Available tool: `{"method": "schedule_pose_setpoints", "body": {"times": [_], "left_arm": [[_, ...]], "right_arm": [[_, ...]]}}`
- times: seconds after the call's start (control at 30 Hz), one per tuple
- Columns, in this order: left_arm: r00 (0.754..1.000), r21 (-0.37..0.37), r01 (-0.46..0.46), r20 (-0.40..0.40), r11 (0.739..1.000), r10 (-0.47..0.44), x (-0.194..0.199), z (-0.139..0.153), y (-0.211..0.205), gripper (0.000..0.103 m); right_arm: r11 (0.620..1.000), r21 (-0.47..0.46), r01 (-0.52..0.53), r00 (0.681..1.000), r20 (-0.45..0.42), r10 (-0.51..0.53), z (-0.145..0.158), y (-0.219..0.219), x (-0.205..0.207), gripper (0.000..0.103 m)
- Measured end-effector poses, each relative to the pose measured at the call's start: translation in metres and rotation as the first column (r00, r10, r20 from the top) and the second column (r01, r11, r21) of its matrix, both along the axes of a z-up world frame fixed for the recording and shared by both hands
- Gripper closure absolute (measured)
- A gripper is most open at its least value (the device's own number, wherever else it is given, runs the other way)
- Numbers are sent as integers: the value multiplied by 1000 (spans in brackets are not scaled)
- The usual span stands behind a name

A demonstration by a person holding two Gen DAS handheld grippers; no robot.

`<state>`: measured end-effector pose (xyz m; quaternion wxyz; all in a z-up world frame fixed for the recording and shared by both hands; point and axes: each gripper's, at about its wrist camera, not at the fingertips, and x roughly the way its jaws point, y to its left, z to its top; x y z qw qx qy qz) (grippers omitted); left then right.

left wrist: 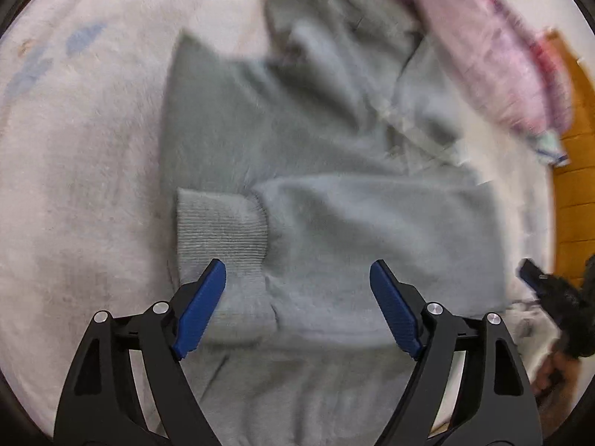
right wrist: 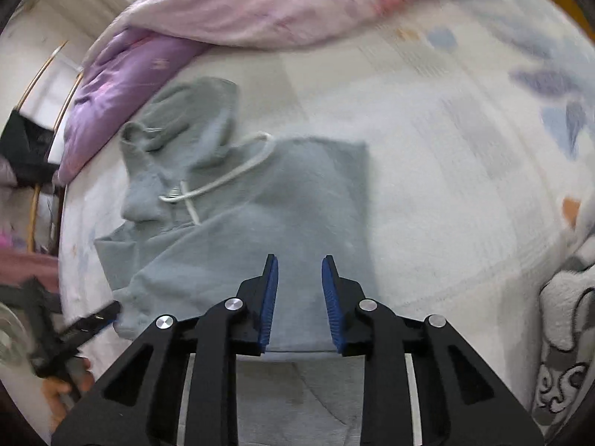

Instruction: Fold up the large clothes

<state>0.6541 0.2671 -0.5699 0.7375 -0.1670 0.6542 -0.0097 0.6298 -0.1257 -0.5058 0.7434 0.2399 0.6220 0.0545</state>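
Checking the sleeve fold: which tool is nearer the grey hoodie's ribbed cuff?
Left. The left tool hangs open right over the ribbed cuff; the right tool hovers over the hoodie's body, away from it.

Left wrist: close above, facing down along fingers.
Right wrist: slightly higher, angled toward bedding.
Shared: grey hoodie (left wrist: pixel 316 171) (right wrist: pixel 260 215).

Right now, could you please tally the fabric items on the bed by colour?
Grey: 1, the hoodie
Pink: 1, the quilt
Purple: 1, the pillow
White patterned: 1, the bedsheet
Total: 4
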Motion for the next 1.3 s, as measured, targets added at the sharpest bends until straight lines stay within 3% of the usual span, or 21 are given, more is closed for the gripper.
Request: {"method": "schedule_pose_setpoints", "body": {"times": [0.07, 0.17, 0.23, 0.33, 0.4, 0.43, 0.5, 0.6, 0.73, 0.87, 1.03, 1.13, 1.2, 1.3], "left_arm": [[998, 73, 12, -61, 997, -7, 4, -23, -2, 39], [998, 104, 19, -63, 994, -13, 9, -27, -2, 39], [997, 95, 12, -73, 995, -5, 13, -20, -1, 39], [1000, 24, -21, -12, 1000, 21, 24, 15, 7, 37], [997, -21, -40, 69, 999, 41, 35, 45, 15, 33], [993, -19, -52, 102, 998, 54, 44, 58, 19, 27], [984, -28, -79, 158, 996, 82, 67, 80, 25, 26], [973, -34, -103, 202, 994, 107, 108, 89, 33, 26], [978, -32, -106, 175, 994, 110, 164, 69, 40, 24], [982, 36, -82, 174, 996, 75, 211, 40, 39, 24], [982, 16, -117, 150, 993, 114, 246, 3, 58, 24], [981, 6, -135, 143, 991, 133, 261, -16, 65, 24], [984, 10, -126, 132, 992, 123, 269, -26, 65, 24], [987, 41, -94, 136, 995, 87, 274, -32, 61, 25]], "right_arm": [[999, 38, -35, 997, -62, 37, -32, 6, 4, 88], [995, 11, -99, 984, -147, 100, -69, 23, -3, 97], [997, 39, -60, 983, -172, 66, -72, 20, -3, 98], [994, 87, -67, 985, -152, 80, -45, 20, 10, 92], [990, 86, -112, 991, -69, 119, -12, 25, 28, 87], [988, 76, -136, 990, -29, 138, 2, 29, 41, 74], [984, 73, -165, 986, 30, 163, 20, 36, 66, 56], [973, 63, -223, 969, 122, 215, 35, 61, 121, 52], [968, 53, -244, 961, 146, 234, 20, 77, 177, 49], [968, 39, -247, 960, 145, 239, -5, 89, 228, 42], [980, 81, -180, 977, 127, 169, -39, 88, 276, 41], [973, 124, -196, 978, 97, 185, -59, 97, 300, 41], [969, 163, -188, 982, 68, 179, -74, 101, 311, 41], [968, 152, -198, 978, 92, 185, -78, 104, 318, 39]]}}
